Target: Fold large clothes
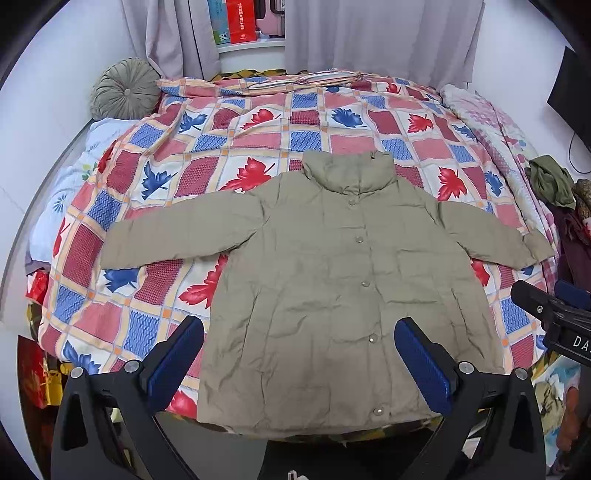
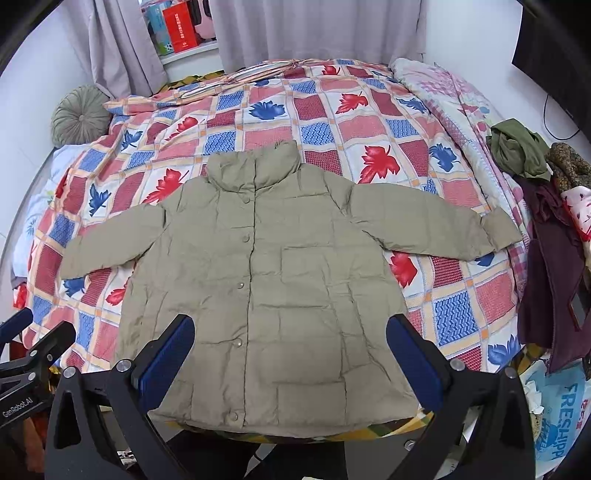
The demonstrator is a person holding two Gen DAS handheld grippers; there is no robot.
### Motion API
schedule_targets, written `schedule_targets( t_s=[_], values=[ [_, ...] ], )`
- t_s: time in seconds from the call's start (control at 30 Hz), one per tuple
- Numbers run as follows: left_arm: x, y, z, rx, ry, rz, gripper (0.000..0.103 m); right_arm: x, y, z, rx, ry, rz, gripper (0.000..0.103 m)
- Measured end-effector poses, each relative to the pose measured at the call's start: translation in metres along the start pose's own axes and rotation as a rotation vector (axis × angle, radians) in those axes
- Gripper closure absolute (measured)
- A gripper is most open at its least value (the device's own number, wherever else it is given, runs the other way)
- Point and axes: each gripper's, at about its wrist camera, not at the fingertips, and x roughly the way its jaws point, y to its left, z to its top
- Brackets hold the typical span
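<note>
An olive-khaki padded jacket (image 1: 325, 280) (image 2: 266, 280) lies flat and face up on the bed, snaps closed, collar toward the far side, both sleeves spread outward. My left gripper (image 1: 299, 362) hovers open above the jacket's hem, its blue pads wide apart with nothing between them. My right gripper (image 2: 290, 358) is likewise open above the lower part of the jacket, holding nothing. In the left wrist view the right gripper (image 1: 554, 314) shows at the right edge. The left gripper (image 2: 26, 350) appears at the left edge of the right wrist view.
The bed carries a checked quilt with red and blue leaves (image 1: 258, 140) (image 2: 332, 122). A round grey-green cushion (image 1: 123, 88) lies at the far left. A heap of clothes (image 2: 535, 184) sits off the bed's right side. Curtains (image 2: 314, 33) hang behind.
</note>
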Motion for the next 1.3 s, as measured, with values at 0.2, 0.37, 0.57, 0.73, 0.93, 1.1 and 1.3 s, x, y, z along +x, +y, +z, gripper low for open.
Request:
schedule_targets(
  t_s=[0.2,0.37,0.57,0.73,0.93,1.1,1.3],
  values=[
    [-0.0002,0.0001,-0.0007,0.003,-0.002,-0.001,0.0,0.0005,-0.0009,0.0003,0.001,0.0,0.0,0.0],
    [-0.0004,-0.0005,-0.0014,0.001,-0.001,0.001,0.0,0.0004,-0.0016,-0.0002,-0.001,0.0,0.001,0.0],
    [-0.0002,-0.0012,-0.0012,0.001,-0.002,0.001,0.0,0.0002,-0.0018,-0.0013,-0.004,0.0,0.004,0.0],
    [-0.0002,0.0001,-0.0019,0.002,0.0,0.001,0.0,0.0001,-0.001,-0.0015,-0.002,-0.001,0.003,0.0],
    [-0.0002,0.0009,-0.0028,0.002,0.001,0.0,0.0,0.0003,-0.0001,-0.0019,-0.001,0.0,0.003,0.0],
    [-0.0001,-0.0005,-0.0022,0.001,-0.001,0.001,0.0,0.0005,-0.0006,-0.0018,-0.001,-0.001,0.004,0.0],
    [-0.0002,0.0006,-0.0027,-0.001,0.0,0.001,0.0,0.0008,-0.0009,-0.0015,-0.001,-0.001,0.004,0.0]
  ],
)
